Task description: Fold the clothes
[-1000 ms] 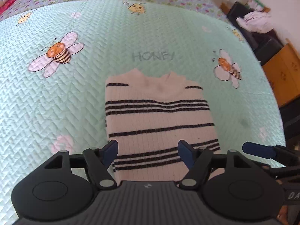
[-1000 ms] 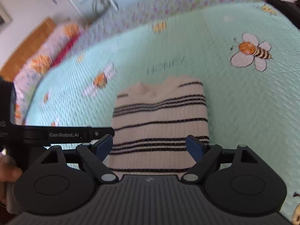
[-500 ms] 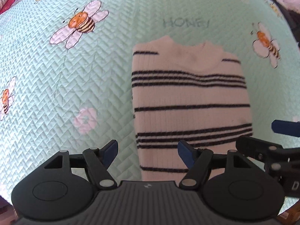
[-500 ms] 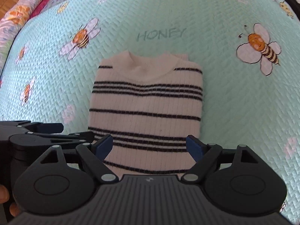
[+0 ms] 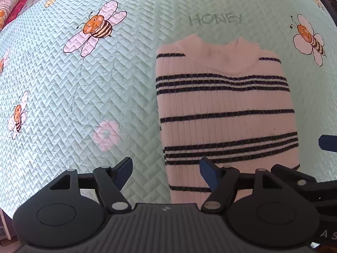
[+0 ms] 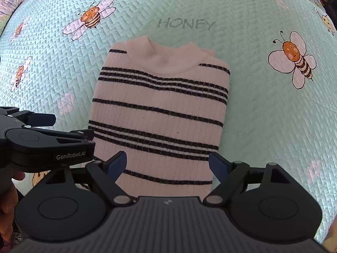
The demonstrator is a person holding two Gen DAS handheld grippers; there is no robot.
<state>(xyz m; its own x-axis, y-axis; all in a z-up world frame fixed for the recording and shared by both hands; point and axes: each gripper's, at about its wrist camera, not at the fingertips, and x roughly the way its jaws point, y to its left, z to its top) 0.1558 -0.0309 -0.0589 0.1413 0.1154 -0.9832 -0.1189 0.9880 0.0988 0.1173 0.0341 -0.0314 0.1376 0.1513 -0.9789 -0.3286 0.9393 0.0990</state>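
- Striped sweater (image 6: pixel 162 113): folded into a compact rectangle, collar away from me, flat on the mint bee-print quilt (image 6: pixel 263 126) just below the printed word "HONEY" (image 6: pixel 186 24).
- My left gripper (image 5: pixel 166 174): jaws spread, holding nothing, poised over the sweater's near left edge.
- My right gripper (image 6: pixel 168 164): jaws spread, holding nothing, above the near hem.

One striped sweater (image 6: pixel 160 113), one quilt (image 6: pixel 263 126) — two tongs (image 6: pixel 167 164) (image 5: pixel 165 168).
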